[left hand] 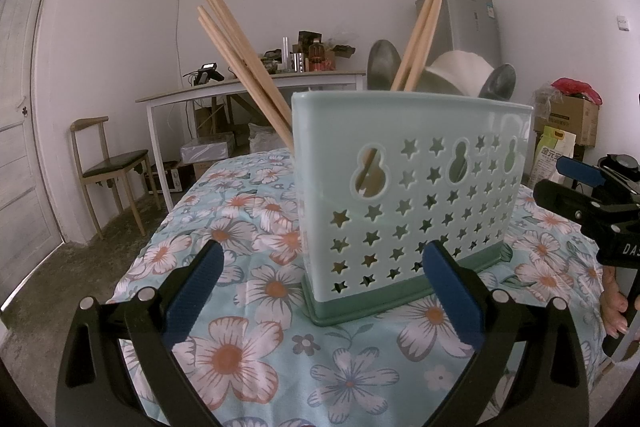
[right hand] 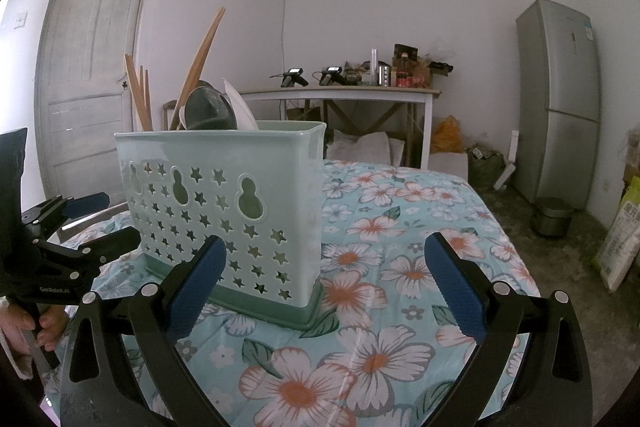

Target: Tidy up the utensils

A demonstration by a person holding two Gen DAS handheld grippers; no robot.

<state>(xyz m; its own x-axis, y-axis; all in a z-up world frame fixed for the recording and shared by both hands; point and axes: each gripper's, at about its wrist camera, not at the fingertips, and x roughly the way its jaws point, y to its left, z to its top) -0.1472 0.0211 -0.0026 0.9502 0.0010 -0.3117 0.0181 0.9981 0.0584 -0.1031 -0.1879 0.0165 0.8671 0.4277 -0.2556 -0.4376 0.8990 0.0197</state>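
Utensil holder [left hand: 412,199] upright on floral tablecloth [left hand: 248,291], loaded with chopsticks [left hand: 240,55] and spoons [left hand: 384,65].
Left gripper [left hand: 322,291] and right gripper [right hand: 324,285] both spread wide, empty, just before it.

"GenRobot.AI" | left tongs [right hand: 86,223] || "DAS" (cut off) | right tongs [left hand: 568,179]

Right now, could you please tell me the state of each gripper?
Left gripper: open, holding nothing, facing the utensil holder.
Right gripper: open, holding nothing, its left finger in front of the holder's lower edge.
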